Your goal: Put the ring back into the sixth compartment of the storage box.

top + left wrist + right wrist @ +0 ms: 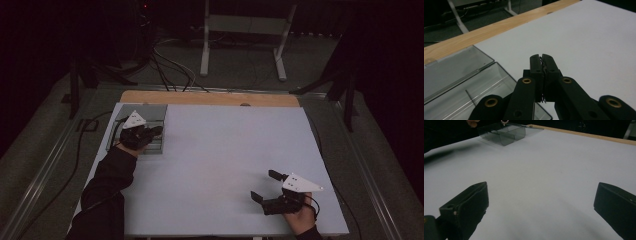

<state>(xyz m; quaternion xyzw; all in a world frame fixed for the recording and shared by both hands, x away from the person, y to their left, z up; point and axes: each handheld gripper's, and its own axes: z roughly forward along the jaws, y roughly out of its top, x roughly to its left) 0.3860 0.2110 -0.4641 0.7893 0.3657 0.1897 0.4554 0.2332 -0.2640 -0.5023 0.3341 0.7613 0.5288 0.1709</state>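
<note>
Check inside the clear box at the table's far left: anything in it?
The clear box looks empty where visible, lid open behind it. The left gripper, shut, covers part of its interior.

Left tongs (156,131) pressed closed, right tongs (265,186) spread wide.

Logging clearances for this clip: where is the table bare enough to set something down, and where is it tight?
The white table is bare between the clear box and the right gripper, out to the wooden strip. It is crowded only at the far left corner, where the left gripper hangs over the box.
</note>
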